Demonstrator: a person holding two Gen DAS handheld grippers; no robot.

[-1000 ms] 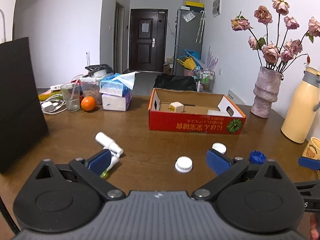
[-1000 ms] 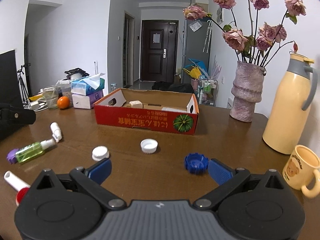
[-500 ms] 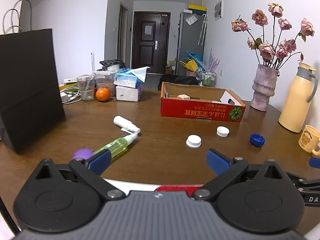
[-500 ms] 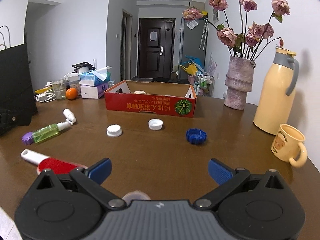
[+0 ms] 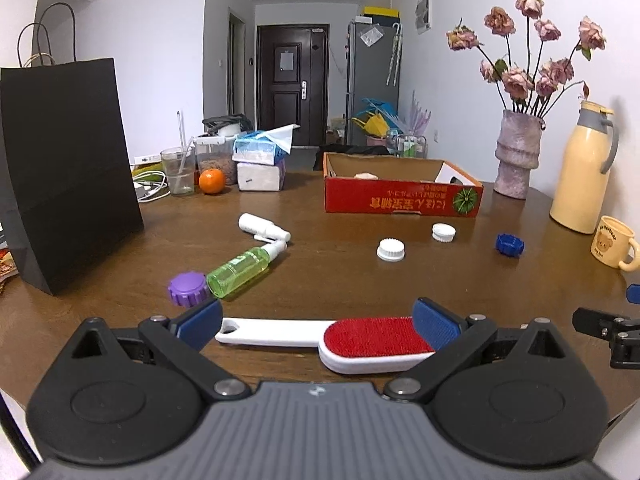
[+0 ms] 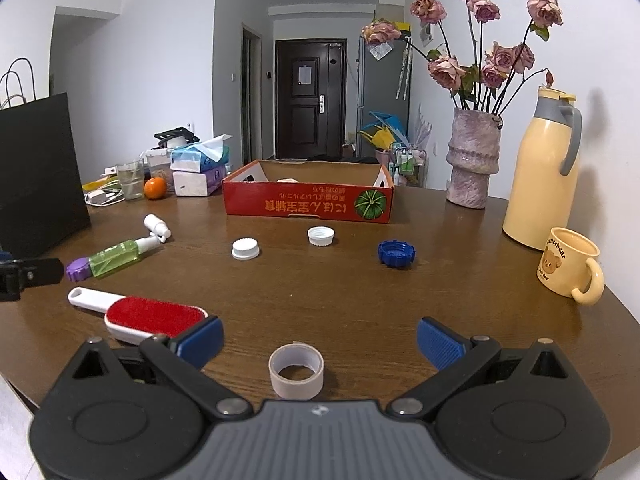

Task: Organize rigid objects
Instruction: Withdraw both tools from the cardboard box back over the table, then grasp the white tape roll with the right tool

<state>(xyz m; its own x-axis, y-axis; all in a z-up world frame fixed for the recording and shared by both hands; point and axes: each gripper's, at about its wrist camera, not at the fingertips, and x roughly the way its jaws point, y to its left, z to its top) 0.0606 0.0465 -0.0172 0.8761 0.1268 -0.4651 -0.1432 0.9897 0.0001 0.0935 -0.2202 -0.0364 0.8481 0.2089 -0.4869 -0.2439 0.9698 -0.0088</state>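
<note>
On the desk (image 5: 360, 280) in front of you, your left gripper (image 5: 316, 318) is spread wide and holds nothing, with the lint brush (image 5: 332, 338) lying flat between its fingers, red pad toward the right one. Your right gripper (image 6: 320, 338) is just as wide and empty, and a tape roll (image 6: 296, 370) stands between its fingers, touching neither. Farther out lie the green bottle (image 5: 244, 266) with a purple cap (image 5: 187, 288) at its base, a white spray bottle (image 5: 262, 229), two white caps (image 5: 391, 249) (image 5: 443, 233) and a blue cap (image 5: 509, 244). The red box (image 5: 400, 200) sits beyond them, open.
</note>
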